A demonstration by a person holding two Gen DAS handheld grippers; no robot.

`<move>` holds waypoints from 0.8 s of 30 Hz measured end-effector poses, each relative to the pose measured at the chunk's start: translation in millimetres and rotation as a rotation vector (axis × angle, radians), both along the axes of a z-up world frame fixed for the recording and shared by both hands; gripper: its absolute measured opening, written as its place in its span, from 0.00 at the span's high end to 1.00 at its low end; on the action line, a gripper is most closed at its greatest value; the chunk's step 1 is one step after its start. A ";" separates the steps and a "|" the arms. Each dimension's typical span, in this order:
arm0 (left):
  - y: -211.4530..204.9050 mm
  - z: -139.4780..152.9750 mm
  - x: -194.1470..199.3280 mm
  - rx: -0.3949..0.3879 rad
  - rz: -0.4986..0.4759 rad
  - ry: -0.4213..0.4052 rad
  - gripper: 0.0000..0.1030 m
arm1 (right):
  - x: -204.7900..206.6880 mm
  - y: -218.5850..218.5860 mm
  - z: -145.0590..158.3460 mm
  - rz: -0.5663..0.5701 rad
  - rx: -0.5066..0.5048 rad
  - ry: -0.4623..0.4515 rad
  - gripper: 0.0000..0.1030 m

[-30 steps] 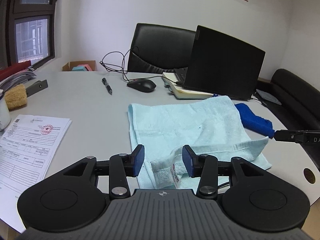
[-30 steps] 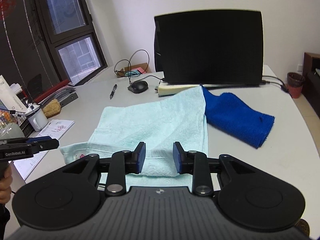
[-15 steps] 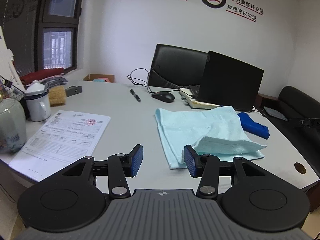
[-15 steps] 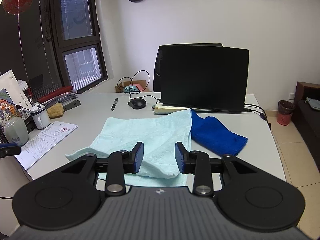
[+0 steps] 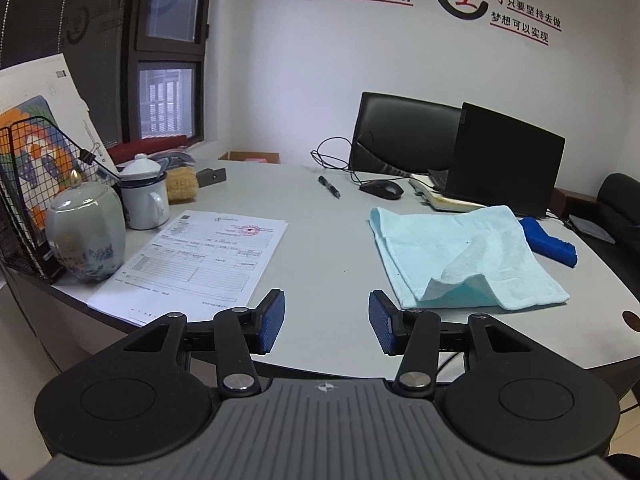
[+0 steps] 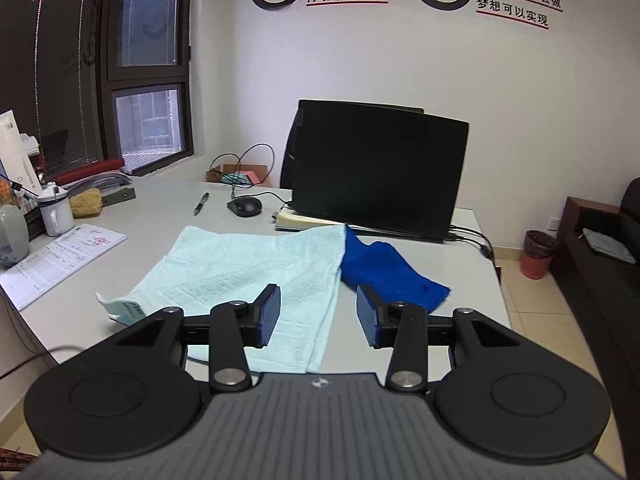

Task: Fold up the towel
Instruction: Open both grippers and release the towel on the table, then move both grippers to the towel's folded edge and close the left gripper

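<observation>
Right now we hold both grippers back from the table (image 5: 320,240), above its near edge, and neither one touches anything. Our left gripper (image 5: 326,322) has its blue pads wide apart with only bare table surface showing between them. Our right gripper (image 6: 316,316) is likewise spread, and through its gap we see the near right edge of the towel (image 6: 248,268) and a strip of table.

We see the pale blue towel (image 5: 460,256) lying on the table, roughly flat, with one near corner turned up and over so that a loose hump stands in the cloth. From the right wrist view a white label sticks out at its near left corner. Just beside the towel on its right, touching its far edge, lies a dark blue cloth (image 6: 384,272).

Behind the towel stand a black laptop (image 6: 376,168) with a notebook (image 6: 300,220) under its front, a black mouse (image 6: 244,206) and a pen (image 6: 202,202). To the left we see printed papers (image 5: 200,256), a white mug (image 5: 144,196), a ceramic jar (image 5: 86,236) and a wire rack (image 5: 28,192).
</observation>
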State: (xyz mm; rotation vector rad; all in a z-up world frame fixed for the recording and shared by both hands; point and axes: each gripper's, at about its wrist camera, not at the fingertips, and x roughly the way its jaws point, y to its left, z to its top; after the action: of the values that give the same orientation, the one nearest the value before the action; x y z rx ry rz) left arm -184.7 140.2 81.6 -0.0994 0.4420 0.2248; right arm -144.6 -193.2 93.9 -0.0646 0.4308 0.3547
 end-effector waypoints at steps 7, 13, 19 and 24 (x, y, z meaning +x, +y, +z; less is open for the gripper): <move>-6.4 -2.4 24.8 -0.021 -0.049 -0.007 0.49 | -1.9 -15.5 -4.8 -0.053 0.010 0.013 0.58; -14.7 -11.8 49.6 -0.053 -0.049 -0.007 0.46 | 3.0 -19.1 -7.9 -0.078 0.023 0.004 0.58; -24.3 -20.0 78.4 -0.068 -0.066 -0.008 0.45 | 7.4 -20.9 -12.4 -0.096 0.031 0.004 0.57; -34.0 -21.9 99.4 -0.082 -0.087 -0.015 0.44 | 12.2 -23.1 -15.2 -0.102 0.037 0.012 0.57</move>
State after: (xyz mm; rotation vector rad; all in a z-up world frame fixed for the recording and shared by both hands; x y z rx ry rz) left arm -85.3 106.2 59.7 -0.1618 0.4393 0.1201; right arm -132.4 -216.4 78.7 -0.0048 0.4375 0.2630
